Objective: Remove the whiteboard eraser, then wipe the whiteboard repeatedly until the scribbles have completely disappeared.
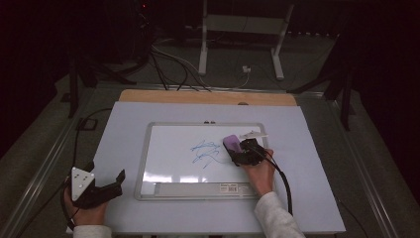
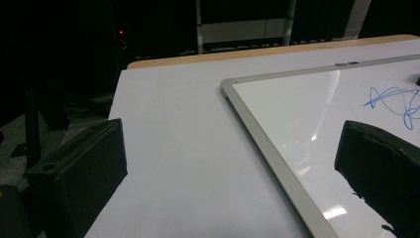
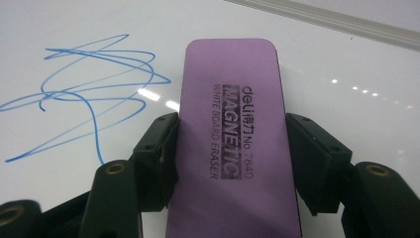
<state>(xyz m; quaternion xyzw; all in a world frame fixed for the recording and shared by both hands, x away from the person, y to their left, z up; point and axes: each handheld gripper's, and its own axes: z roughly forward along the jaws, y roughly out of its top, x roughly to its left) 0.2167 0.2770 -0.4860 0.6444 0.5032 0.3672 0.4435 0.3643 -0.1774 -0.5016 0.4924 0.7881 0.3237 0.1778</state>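
Note:
A whiteboard (image 1: 163, 148) with a silver frame lies flat on the white table, with a blue scribble (image 1: 205, 151) near its middle. My right gripper (image 1: 240, 151) is shut on a purple magnetic whiteboard eraser (image 3: 233, 134), its jaws pressing both long sides. The eraser (image 1: 231, 144) rests on the board just right of the scribble (image 3: 89, 84). My left gripper (image 1: 111, 186) stands open over the table's near left corner, left of the board's frame (image 2: 267, 144), with nothing between its jaws. The blue scribble (image 2: 393, 101) also shows far right in the left gripper view.
A white marker (image 1: 252, 134) lies on the board just beyond the right gripper. A label strip (image 1: 198, 188) runs along the board's near edge. The wooden table edge (image 1: 208, 96) lies at the back, with stand legs (image 1: 203, 54) and cables on the floor behind.

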